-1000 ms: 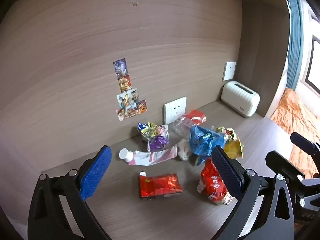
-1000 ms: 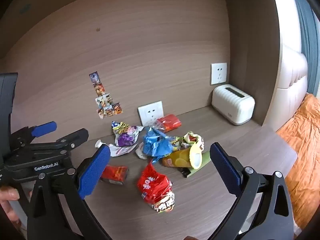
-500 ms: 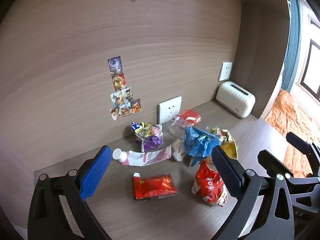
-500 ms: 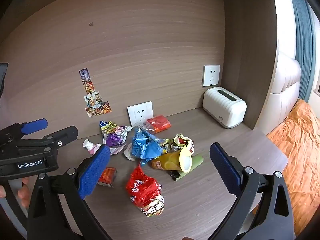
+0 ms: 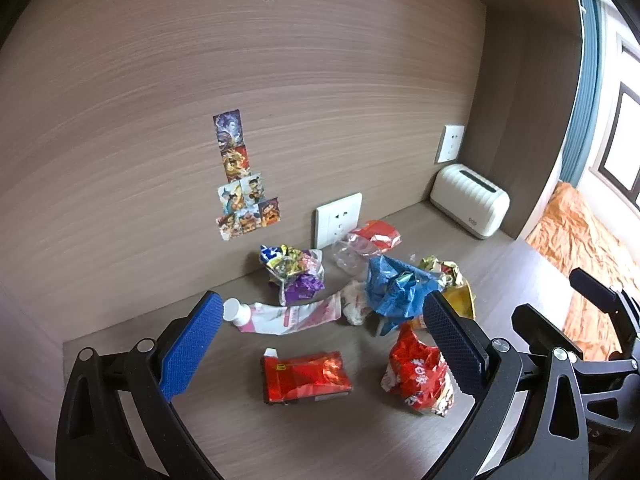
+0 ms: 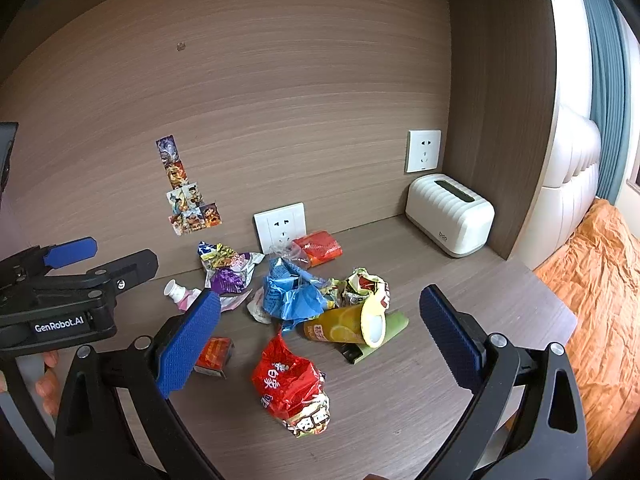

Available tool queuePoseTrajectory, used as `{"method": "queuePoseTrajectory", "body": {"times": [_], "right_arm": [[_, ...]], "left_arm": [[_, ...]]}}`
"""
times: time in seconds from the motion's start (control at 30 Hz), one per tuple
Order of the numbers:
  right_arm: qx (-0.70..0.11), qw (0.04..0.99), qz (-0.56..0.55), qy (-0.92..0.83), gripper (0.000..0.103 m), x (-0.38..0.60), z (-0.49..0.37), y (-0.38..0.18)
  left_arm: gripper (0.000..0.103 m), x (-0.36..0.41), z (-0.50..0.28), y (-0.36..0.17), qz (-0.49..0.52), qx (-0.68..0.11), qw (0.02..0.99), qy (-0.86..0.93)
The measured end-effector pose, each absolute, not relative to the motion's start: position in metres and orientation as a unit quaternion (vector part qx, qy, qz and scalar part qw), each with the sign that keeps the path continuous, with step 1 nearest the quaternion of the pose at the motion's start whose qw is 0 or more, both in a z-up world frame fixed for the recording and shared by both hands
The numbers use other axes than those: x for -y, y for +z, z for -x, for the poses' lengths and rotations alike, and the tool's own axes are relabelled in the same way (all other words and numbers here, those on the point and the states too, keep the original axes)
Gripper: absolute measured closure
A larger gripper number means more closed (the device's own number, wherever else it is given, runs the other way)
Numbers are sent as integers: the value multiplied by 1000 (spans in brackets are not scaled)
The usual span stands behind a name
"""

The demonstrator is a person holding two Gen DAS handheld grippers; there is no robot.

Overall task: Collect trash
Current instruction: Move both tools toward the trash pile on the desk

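Both my left claw [image 5: 320, 340] and right claw [image 6: 320, 332] hang released over the table [image 6: 460, 360]; the red packet [image 6: 214, 354] at 9 o'clock sits half hidden behind my right pad

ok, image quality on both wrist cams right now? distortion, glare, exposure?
Left wrist view: strong fisheye bowing of the wood-grain back wall, dark corner vignette, glare on the flat red foil packet, window blown out at right. Right wrist view: same bowing, sharp focus on the crumpled red snack bag, daylight from the right washing out the white padded headboard.
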State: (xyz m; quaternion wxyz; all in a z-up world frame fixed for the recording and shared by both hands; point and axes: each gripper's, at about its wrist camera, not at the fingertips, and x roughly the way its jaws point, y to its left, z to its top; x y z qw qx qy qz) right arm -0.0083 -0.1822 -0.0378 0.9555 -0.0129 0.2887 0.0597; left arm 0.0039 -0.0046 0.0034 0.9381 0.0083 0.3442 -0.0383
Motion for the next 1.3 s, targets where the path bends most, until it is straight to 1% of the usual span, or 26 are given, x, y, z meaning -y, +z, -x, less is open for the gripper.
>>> {"method": "queuePoseTrajectory", "body": {"times": [1.3], "right_arm": [[-307,949,14,67,4,173,0,-46]], "left_arm": [[5,-12,-21,-9,-6,-361,932,-38]]}}
